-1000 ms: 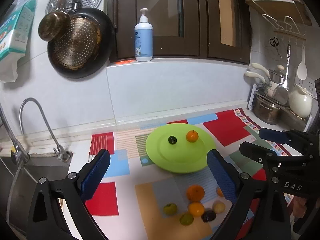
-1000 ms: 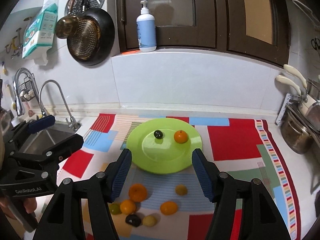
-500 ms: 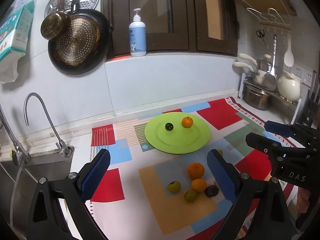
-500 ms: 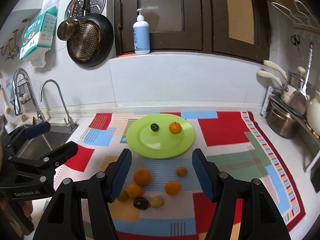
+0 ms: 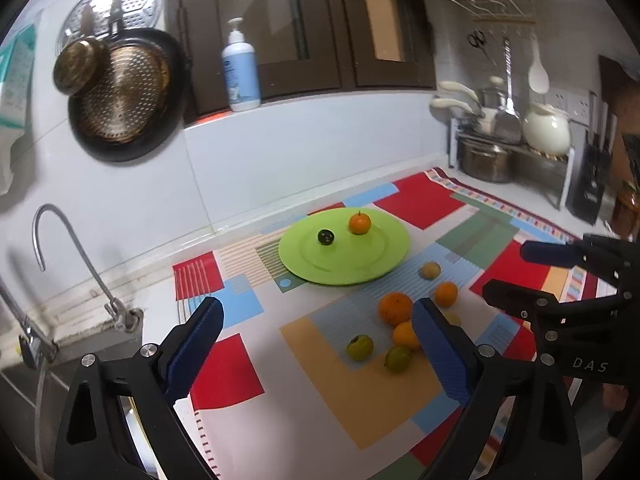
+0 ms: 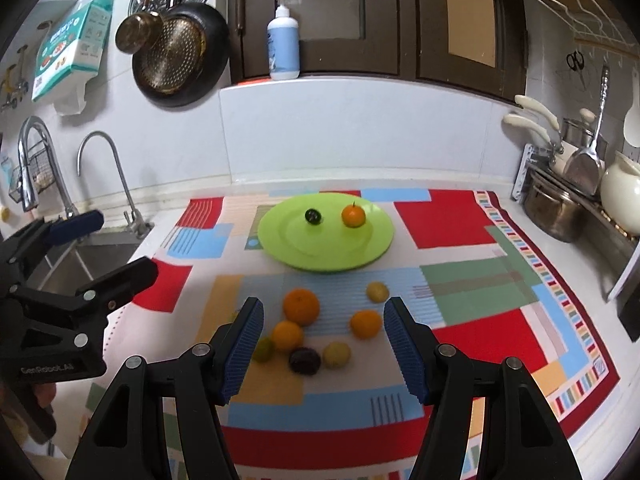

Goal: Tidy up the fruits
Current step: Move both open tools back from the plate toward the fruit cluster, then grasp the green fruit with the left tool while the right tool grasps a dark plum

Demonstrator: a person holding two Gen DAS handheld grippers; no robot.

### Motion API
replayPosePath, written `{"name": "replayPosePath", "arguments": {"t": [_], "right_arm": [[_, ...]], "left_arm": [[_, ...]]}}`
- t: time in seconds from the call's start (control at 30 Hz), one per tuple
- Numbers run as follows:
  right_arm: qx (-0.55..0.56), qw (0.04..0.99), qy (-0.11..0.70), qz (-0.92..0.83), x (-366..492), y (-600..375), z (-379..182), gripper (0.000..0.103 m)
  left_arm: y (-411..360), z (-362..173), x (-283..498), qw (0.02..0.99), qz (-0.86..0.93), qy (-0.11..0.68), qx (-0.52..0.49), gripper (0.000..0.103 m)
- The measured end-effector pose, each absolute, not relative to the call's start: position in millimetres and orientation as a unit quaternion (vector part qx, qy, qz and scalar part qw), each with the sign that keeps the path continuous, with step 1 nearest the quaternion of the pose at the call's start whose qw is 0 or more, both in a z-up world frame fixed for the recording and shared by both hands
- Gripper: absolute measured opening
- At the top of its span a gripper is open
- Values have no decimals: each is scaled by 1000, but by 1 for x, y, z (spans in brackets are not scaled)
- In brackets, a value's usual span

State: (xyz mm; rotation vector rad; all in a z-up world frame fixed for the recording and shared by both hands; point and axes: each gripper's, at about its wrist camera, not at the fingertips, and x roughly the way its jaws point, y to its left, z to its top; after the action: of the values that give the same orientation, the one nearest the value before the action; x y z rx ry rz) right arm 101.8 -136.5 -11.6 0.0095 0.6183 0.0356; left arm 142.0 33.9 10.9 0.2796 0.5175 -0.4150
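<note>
A lime green plate (image 6: 292, 252) (image 5: 384, 264) sits on the patchwork cloth and holds a small orange (image 6: 353, 216) (image 5: 359, 223) and a dark round fruit (image 6: 312, 215) (image 5: 325, 236). Several loose fruits lie in front of it: a large orange (image 6: 301, 306) (image 5: 395, 308), smaller oranges (image 6: 365, 323), yellow-green ones (image 6: 377, 291) and a dark purple one (image 6: 305, 360). My right gripper (image 6: 324, 350) is open and empty, above the loose fruits. My left gripper (image 5: 318, 354) is open and empty, to their left.
A sink with a curved tap (image 6: 100, 168) lies at the left. Pots and a white kettle (image 6: 618, 196) stand on a rack at the right. A pan (image 6: 180, 56) hangs on the wall. A soap bottle (image 6: 283, 50) stands on the ledge.
Both grippers have drawn back from the plate, so the plate looks smaller and more of the cloth and loose fruits shows. Both stay open and empty.
</note>
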Motion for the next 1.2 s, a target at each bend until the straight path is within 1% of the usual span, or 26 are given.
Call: {"name": "replayPosePath", "arguments": {"t": [0.17, 0.3, 0.37, 0.6, 0.67, 0.73, 0.83, 0.87, 0.93, 1.1, 1.2], "right_arm": [[-9, 949, 315, 14, 102, -126, -20, 63], [-7, 943, 332, 16, 107, -121, -29, 63], [-5, 941, 339, 16, 111, -119, -34, 63], [2, 928, 372, 12, 126, -114, -53, 63], [6, 924, 382, 12, 129, -115, -59, 61], [8, 920, 393, 13, 133, -115, -65, 58], [10, 914, 405, 11, 139, -116, -73, 58], [10, 912, 409, 10, 141, -116, -76, 57], [14, 908, 418, 11, 144, -117, -80, 53], [25, 899, 437, 15, 150, -119, -92, 50], [29, 895, 445, 17, 153, -121, -97, 49]], "left_arm": [[33, 1, 145, 926, -222, 249, 174, 95], [34, -10, 153, 915, -243, 266, 184, 92], [34, -16, 159, 908, -253, 276, 187, 88], [30, -39, 175, 891, -278, 297, 200, 83], [28, -46, 180, 885, -285, 304, 207, 79], [27, -51, 185, 881, -290, 310, 209, 78], [24, -61, 191, 872, -301, 322, 215, 70], [23, -64, 193, 867, -304, 327, 219, 68], [21, -69, 196, 863, -309, 332, 223, 67], [15, -81, 203, 850, -322, 348, 230, 58], [12, -86, 205, 844, -329, 354, 232, 55]]}}
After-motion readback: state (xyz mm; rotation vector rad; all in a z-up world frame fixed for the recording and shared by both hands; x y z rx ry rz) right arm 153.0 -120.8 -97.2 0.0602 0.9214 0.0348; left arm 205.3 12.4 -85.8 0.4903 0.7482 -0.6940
